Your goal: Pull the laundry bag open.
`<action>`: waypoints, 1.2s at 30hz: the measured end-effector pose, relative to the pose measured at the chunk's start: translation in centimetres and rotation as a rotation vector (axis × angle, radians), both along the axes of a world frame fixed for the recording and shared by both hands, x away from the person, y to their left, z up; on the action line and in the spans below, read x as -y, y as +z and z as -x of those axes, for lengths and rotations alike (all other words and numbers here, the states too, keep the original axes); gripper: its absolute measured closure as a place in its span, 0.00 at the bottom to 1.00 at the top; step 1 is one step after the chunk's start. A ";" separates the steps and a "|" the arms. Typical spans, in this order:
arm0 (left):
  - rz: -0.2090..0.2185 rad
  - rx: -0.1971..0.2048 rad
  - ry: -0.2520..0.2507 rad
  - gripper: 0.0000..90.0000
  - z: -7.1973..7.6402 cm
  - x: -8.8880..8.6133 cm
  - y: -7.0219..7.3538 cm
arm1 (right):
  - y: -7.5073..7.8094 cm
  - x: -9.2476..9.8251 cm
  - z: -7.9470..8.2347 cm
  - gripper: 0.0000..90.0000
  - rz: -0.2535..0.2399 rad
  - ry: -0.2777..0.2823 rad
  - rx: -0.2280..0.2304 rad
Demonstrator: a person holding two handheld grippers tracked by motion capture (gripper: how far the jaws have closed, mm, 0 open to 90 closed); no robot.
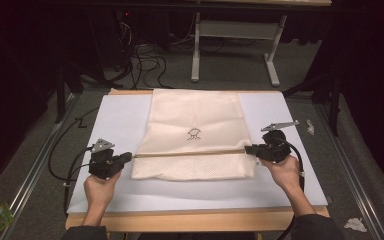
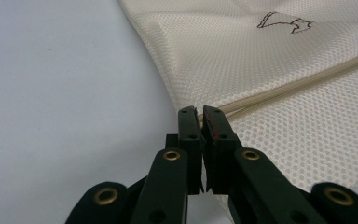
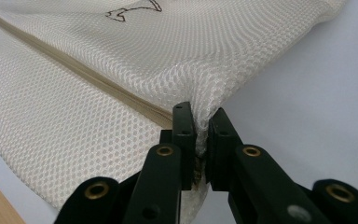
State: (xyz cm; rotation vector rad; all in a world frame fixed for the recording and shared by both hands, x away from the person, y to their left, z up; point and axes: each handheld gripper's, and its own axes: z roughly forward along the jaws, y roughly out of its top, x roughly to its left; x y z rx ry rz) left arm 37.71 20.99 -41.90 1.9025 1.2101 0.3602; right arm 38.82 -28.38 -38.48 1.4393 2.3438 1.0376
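- Two grippers clamped on one cream mesh bag (image 1: 194, 135), at opposite ends of its tan zip line (image 1: 190, 153).
- Left gripper (image 1: 126, 158) pinched shut on the bag's left edge, right where the zip line (image 2: 303, 80) ended; jaws nearly touching, fabric thin between them.
- Right gripper (image 1: 250, 150) pinched shut on the bag's right edge, mesh (image 3: 121, 70) bunched and puckered up between the jaws.
- Bag lay flat across the middle of a white sheet (image 1: 115, 117), far end reaching the sheet's back edge, near end well short of the front edge.
- Bare white strips left and right of the bag, wide enough for both hands; a broad bare band along the front.
- Wooden table edge (image 1: 195, 221) showed below the sheet, cables trailing off both sides.
- Fabric: fine honeycomb weave, soft, slightly glossy; coarser-looking mesh below the zip, smoother panel above.
- Small dark outline logo (image 1: 194, 133) stitched near the panel's centre.
- Bag outline roughly rectangular, narrowing slightly toward the far end.
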 end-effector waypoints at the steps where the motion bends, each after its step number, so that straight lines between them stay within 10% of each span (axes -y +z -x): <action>1: 0.002 0.000 0.000 0.97 0.0 0.1 0.0 | -0.1 0.1 0.0 0.95 -0.005 -0.003 0.000; 28: -0.082 -0.088 -0.068 0.96 -1.3 2.4 -2.4 | -5.2 0.7 -0.7 0.87 0.020 -0.065 -0.081; 36: -0.082 -0.095 -0.073 0.87 -1.4 2.4 -2.4 | -5.5 0.7 -0.6 0.70 0.039 -0.071 -0.078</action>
